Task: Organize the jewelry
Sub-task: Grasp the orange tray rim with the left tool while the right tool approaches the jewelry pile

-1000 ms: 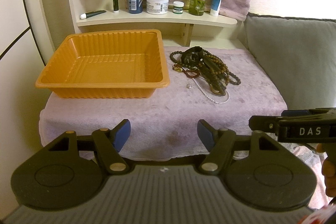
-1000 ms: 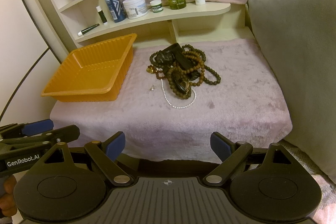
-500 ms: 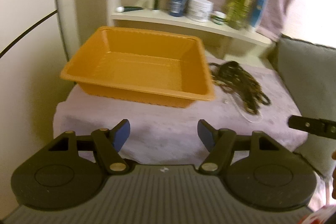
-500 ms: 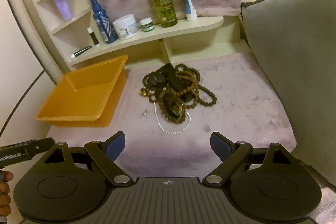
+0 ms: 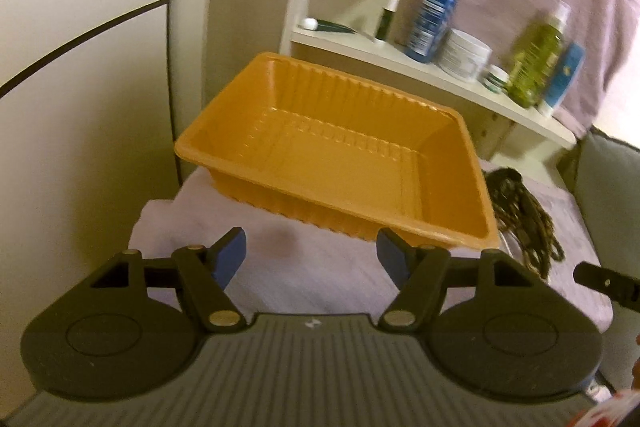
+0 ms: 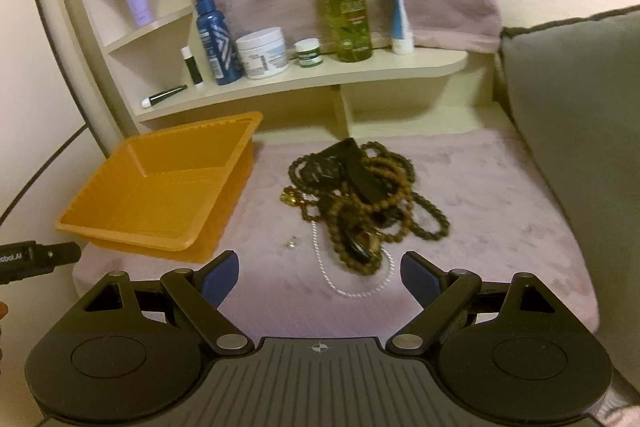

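A tangled pile of jewelry [image 6: 360, 199], dark and brown bead strands with a black strap, lies on the pink fleece surface [image 6: 500, 195]. A white pearl strand [image 6: 352, 287] trails from its near side and a tiny ring [image 6: 292, 242] lies to its left. An empty orange plastic tray [image 5: 340, 155] stands left of the pile; it also shows in the right wrist view [image 6: 160, 187]. My left gripper [image 5: 312, 251] is open and empty, just short of the tray's near edge. My right gripper [image 6: 318, 273] is open and empty, just short of the pearl strand.
A cream shelf [image 6: 304, 79] behind holds a blue spray bottle [image 6: 214, 39], a white jar [image 6: 264, 53], a small jar [image 6: 308, 53], a green bottle [image 6: 346, 3] and a tube [image 6: 398, 11]. A grey cushion [image 6: 580, 107] borders the right side.
My left gripper has swung left toward the tray, which now fills its view. My right gripper has moved forward toward the jewelry pile. Both stay open.
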Available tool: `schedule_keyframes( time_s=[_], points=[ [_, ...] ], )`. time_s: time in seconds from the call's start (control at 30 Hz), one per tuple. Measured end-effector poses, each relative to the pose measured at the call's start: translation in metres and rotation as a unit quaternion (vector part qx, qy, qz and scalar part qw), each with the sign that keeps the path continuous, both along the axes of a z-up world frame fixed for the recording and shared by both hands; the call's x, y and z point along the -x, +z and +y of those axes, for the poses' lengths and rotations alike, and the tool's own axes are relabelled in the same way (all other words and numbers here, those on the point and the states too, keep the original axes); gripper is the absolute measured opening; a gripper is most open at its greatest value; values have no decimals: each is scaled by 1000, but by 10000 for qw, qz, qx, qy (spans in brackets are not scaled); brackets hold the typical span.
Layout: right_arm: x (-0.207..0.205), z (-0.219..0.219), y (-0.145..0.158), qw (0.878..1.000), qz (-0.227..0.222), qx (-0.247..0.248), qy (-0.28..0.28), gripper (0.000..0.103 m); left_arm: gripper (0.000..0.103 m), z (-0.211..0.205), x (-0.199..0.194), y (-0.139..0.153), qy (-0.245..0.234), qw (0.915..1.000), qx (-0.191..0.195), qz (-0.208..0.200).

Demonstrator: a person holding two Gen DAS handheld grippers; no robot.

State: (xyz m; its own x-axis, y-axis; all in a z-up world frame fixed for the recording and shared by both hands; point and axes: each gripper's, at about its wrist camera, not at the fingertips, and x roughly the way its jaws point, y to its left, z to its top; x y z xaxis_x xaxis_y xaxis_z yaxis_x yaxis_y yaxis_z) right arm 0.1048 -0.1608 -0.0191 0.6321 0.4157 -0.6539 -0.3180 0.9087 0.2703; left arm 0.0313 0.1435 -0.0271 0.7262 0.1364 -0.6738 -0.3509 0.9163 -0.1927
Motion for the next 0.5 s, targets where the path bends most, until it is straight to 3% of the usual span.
schedule_keyframes(
  time_s=[0.33, 0.43, 0.5],
  points=[
    [-28, 29, -22, 9995, 173, 7, 265, 88, 63, 52, -13, -17, 717, 9967, 264, -260],
    [-33, 36, -29, 9990, 246, 52, 368, 71, 61, 64, -15, -21, 919, 9942, 429, -358],
    [-37, 39, -32, 9987, 324, 37, 388, 69, 61, 72, -17, -24, 1057, 9920, 524, -444]
  ],
)
